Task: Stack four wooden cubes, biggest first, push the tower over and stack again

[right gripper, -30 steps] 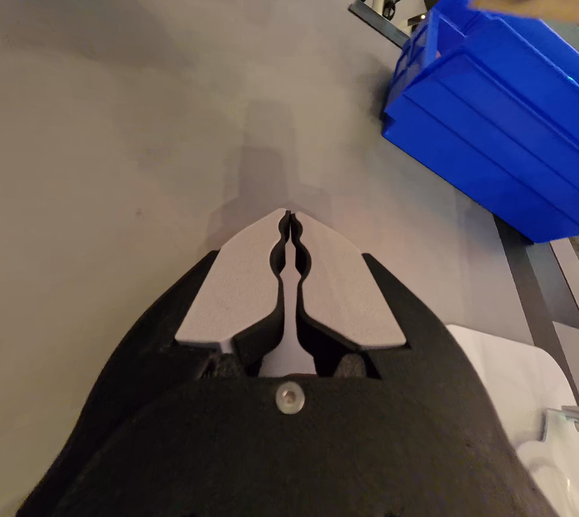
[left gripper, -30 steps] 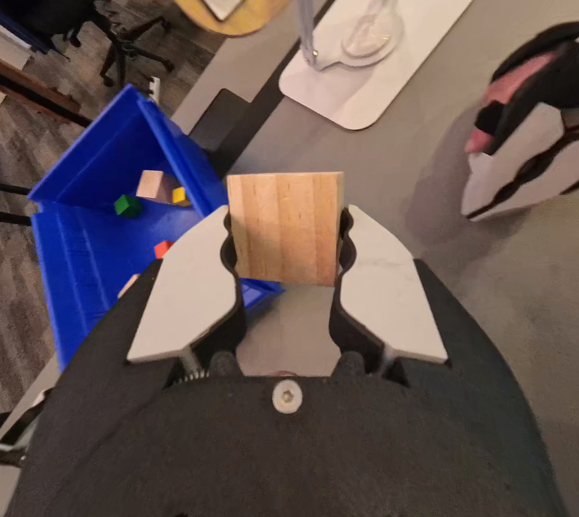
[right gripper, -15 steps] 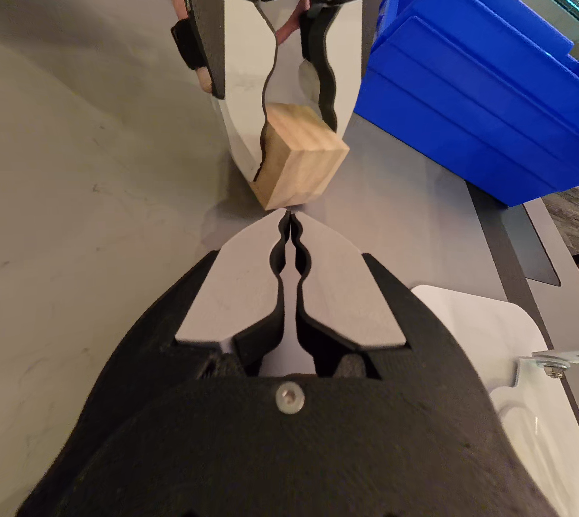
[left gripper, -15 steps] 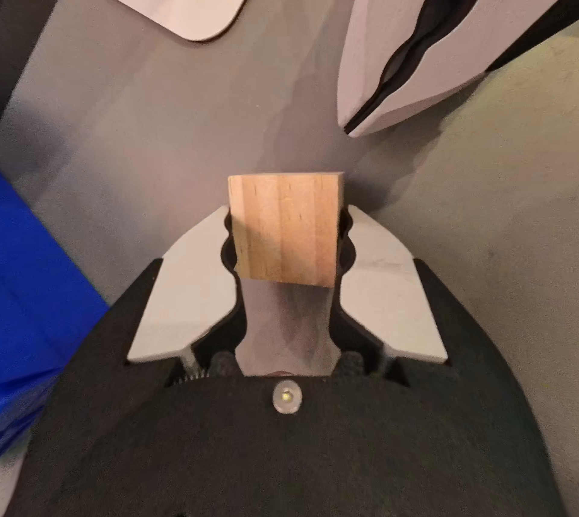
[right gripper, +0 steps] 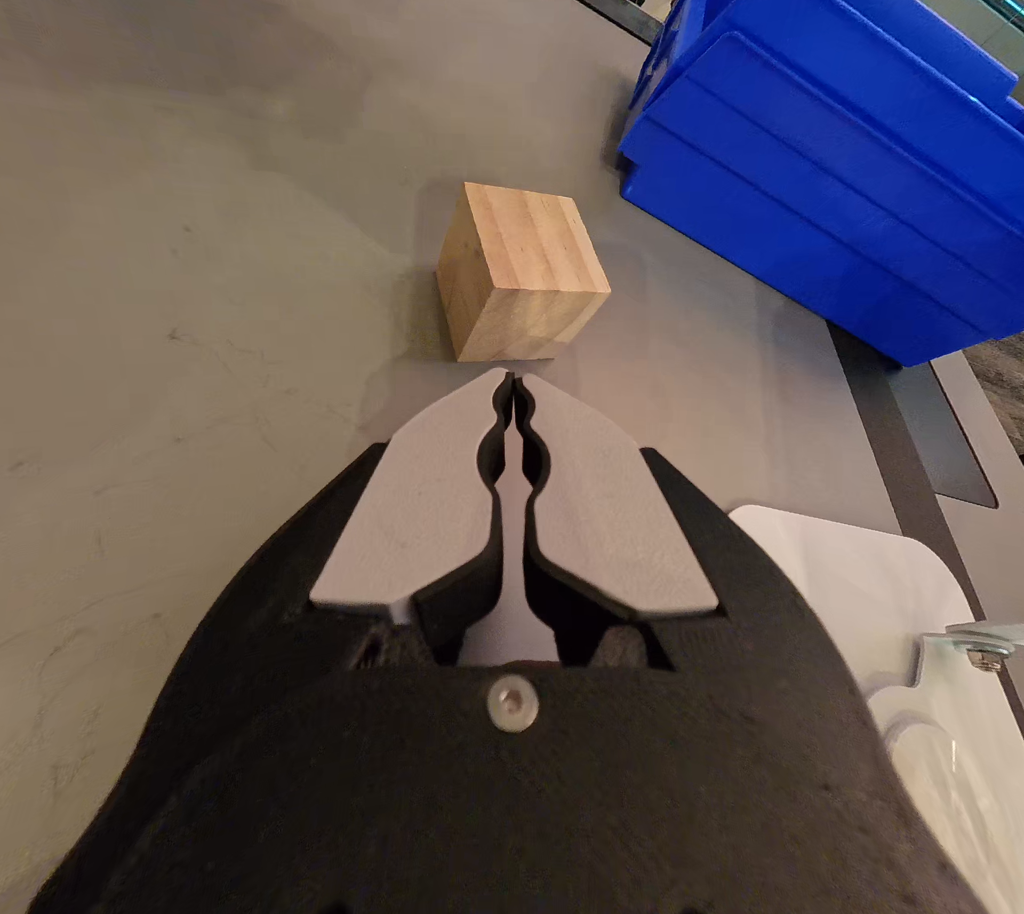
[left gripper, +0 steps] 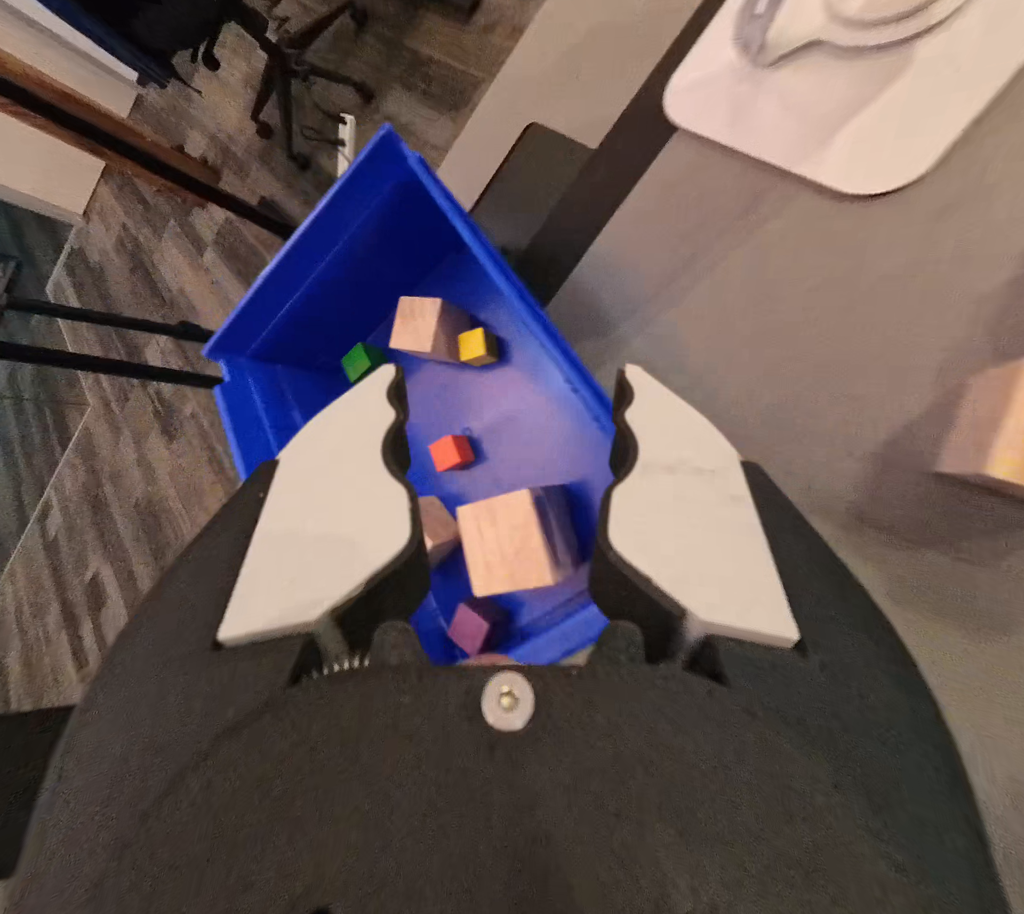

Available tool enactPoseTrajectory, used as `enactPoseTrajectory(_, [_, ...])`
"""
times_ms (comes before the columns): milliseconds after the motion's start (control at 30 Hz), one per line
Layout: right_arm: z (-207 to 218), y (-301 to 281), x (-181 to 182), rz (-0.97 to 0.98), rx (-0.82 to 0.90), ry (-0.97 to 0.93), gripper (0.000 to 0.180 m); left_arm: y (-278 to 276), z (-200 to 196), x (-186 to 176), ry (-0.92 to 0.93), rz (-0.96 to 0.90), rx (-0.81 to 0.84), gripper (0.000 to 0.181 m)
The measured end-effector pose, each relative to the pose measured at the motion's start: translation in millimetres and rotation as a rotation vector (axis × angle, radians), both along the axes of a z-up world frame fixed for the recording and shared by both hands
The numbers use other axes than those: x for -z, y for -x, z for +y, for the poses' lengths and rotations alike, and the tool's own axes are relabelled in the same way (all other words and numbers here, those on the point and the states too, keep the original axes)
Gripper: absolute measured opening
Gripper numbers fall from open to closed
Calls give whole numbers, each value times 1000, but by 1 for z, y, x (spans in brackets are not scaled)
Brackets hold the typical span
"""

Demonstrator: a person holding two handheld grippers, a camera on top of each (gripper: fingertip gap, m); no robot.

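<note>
The big wooden cube (right gripper: pixel 518 272) sits alone on the grey worktop (right gripper: pixel 221 222), set down flat with one corner turned toward us, near the blue bin (right gripper: pixel 831 167) that stands at the worktop's far edge. We judge it to be the base of the tower, so three cubes remain to be placed.

Our left gripper (left gripper: pixel 507 383) is wide open and holds nothing; it hovers above the bin, whose floor shows between its fingers. In there we see a mid-sized wooden cube (left gripper: pixel 507 543), a smaller plain cube (left gripper: pixel 424 336) near the far wall, part of another plain block (left gripper: pixel 438 527), and small coloured cubes in green (left gripper: pixel 361 361), yellow (left gripper: pixel 476 347), red (left gripper: pixel 451 452) and purple (left gripper: pixel 474 624).

Our right gripper (right gripper: pixel 511 380) is closed on nothing, its tips just short of the placed cube and not touching it.

The cubes look rigid, light and smooth-faced, so we expect no give and some risk of slipping or twisting if pinched on a corner. We would take the mid-sized cube by two opposite flat faces, squarely, which the present opening should clear. The bin wall close by may crowd one finger.
</note>
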State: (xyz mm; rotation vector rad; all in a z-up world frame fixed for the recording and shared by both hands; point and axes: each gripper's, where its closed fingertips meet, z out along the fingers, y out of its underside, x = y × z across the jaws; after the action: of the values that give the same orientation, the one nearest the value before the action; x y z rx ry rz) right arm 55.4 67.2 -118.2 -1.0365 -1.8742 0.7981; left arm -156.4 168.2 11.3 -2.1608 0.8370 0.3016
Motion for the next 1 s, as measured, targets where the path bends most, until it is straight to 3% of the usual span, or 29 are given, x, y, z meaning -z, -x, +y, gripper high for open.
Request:
enactPoseTrajectory(167, [0, 0, 1, -3, -2, 2, 0, 56, 76, 36, 68, -46, -48, 68])
enactPoseTrajectory(467, [0, 1, 1, -6, -5, 8, 0, 79, 120, 111, 335, 15, -73, 80])
enactPoseTrajectory(567, [0, 1, 2, -7, -6, 7, 0, 72, 125, 115, 376, -97, -80, 43])
enactPoseTrajectory(767, [0, 0, 1, -4, -7, 7, 0, 71, 115, 99, 306, -69, -98, 42])
enactPoseTrajectory(1000, [-1, 0, 1, -5, -7, 6, 0, 30, 43, 6, 90, -91, -29, 42])
